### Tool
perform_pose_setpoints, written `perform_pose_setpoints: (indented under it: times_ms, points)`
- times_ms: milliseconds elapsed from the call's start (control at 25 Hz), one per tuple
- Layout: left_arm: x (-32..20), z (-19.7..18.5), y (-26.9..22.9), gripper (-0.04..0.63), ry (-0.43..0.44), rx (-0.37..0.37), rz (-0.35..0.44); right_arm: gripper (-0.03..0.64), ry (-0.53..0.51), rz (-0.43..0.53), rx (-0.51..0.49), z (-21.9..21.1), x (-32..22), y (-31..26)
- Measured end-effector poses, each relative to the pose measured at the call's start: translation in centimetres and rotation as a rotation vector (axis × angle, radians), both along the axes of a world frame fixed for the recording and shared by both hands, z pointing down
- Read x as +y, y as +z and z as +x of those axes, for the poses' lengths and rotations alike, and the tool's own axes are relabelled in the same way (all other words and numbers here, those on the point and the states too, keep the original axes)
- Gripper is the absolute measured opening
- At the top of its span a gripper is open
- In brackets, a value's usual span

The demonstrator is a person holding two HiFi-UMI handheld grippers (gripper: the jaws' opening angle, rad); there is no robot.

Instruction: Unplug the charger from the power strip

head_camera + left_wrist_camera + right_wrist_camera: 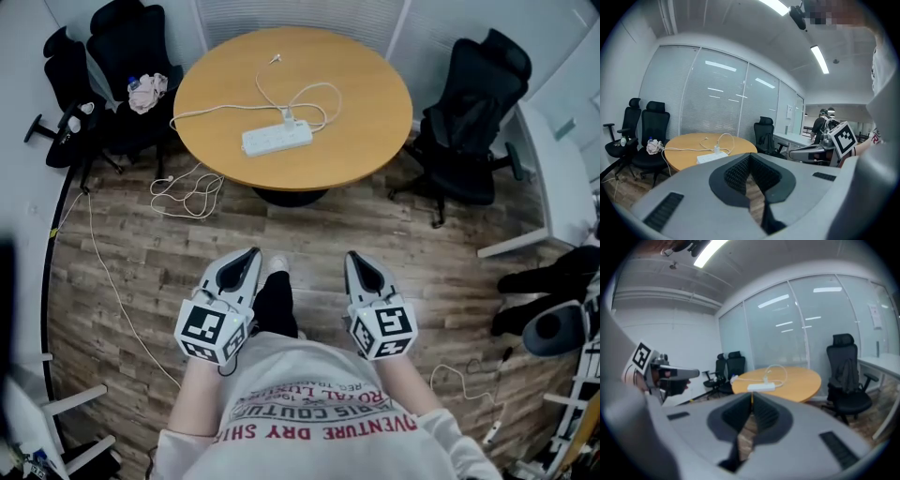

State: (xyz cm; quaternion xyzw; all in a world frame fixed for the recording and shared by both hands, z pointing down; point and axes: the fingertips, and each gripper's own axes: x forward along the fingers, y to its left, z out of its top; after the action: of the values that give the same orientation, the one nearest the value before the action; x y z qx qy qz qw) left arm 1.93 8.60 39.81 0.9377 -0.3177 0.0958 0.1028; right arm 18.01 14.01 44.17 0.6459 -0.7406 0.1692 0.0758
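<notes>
A white power strip [276, 139] lies on the round wooden table [375, 103], with a small white charger [287, 117] plugged into its top and a white cable looping behind it. The strip [711, 156] shows far ahead in the left gripper view, and the strip [761, 386] likewise in the right gripper view. My left gripper [250, 255] and right gripper [354, 260] hover over the wooden floor, well short of the table. Both are shut with nothing between the jaws.
Black office chairs stand at the table's left [131, 56] and right [473, 112]. White cable [187, 192] trails over the floor by the table's left foot. A white desk [553, 178] runs along the right. A bundle of cloth [147, 92] rests on the left chair.
</notes>
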Motion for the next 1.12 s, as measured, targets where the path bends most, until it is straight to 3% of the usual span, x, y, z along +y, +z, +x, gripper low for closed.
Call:
perform_pose_setpoints:
  times_ms: [440,720,1120]
  points:
    - [-17.6,6.5,-0.1,0.034,0.051,0.019,0.016,0.029,0.063,-0.034,0.039,7.7,-15.8,0.3]
    - [-29.1,7.8,1.1,0.034,0.038,0.022,-0.004,0.029,0.064,-0.054,0.056,9.7,-27.6,0.9]
    - [-34.5,8.7,5.6,0.034,0.03,-0.025,-0.049,0.029,-0.037,-0.144,0.043,7.8,-34.6,4.0]
